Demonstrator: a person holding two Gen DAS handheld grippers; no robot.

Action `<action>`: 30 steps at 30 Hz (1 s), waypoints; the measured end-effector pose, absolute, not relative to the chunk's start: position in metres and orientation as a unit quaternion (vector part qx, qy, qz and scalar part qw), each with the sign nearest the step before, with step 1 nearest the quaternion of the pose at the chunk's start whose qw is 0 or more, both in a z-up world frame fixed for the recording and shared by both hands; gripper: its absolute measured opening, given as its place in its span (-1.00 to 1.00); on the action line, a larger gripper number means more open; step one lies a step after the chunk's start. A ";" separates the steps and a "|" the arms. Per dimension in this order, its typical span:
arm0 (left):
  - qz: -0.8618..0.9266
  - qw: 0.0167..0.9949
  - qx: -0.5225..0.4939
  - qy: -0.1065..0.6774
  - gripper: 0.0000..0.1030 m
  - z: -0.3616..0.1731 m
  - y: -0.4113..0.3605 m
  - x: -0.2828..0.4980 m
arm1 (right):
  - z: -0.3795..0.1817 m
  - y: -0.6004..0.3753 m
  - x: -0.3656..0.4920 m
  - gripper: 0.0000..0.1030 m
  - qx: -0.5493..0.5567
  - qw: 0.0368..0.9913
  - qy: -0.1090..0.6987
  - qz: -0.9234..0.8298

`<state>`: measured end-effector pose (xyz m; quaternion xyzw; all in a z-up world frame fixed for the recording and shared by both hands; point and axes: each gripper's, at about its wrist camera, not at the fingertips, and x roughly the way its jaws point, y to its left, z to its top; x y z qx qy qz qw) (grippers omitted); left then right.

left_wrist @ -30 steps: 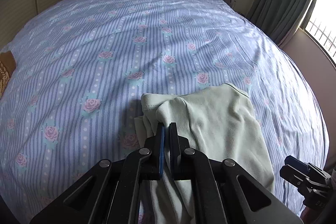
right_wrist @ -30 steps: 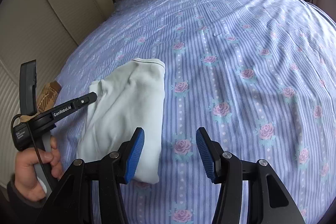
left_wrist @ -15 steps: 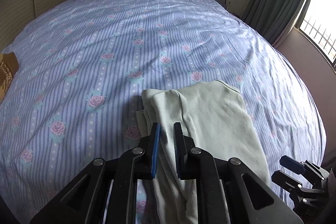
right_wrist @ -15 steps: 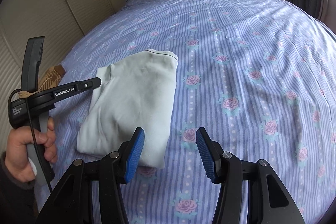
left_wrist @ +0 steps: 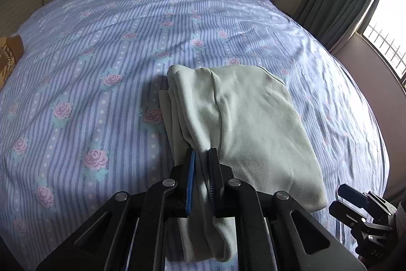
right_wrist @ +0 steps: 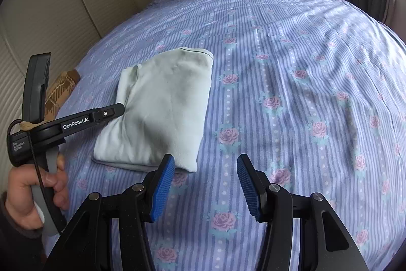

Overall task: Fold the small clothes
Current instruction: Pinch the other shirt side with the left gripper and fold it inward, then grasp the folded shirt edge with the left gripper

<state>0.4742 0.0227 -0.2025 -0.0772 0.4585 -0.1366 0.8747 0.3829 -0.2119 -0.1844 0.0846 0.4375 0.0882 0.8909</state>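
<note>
**Folded garment pinched at its left edge, right gripper idle**

While the pale green garment (left_wrist: 243, 123) lies folded into a compact rectangle on the bed (left_wrist: 101, 47), toward its near left part, the left gripper (left_wrist: 201, 156) has the stacked layers of the left edge between its jaws. These have just been closing and now stand almost together with the cloth pressed between the pads, presumably so the layers stay stacked while the piece is shifted or turned over once more.

- Right gripper (right_wrist: 205, 169): jaws about half apart, nothing between them; it hangs over bare sheet just beside the garment's near right corner, likely kept free for the next pinch.
- Hand (right_wrist: 33, 197): wrapped round the left gripper's handle.
- Brown patterned item (right_wrist: 61, 90): at the bed's left margin, apart from the work.
</note>
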 end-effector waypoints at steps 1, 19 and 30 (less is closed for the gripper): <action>-0.137 0.875 -0.077 0.458 -0.80 -0.202 0.024 0.475 | -0.186 -0.213 0.383 0.02 0.088 0.890 0.440 0.087; -0.116 0.889 -0.066 0.439 0.10 -0.188 0.027 0.431 | -0.184 -0.206 0.384 0.02 0.090 0.893 0.430 0.097; -0.091 0.885 -0.063 0.452 0.11 -0.216 0.033 0.416 | -0.210 -0.206 0.389 0.02 0.065 0.883 0.460 0.074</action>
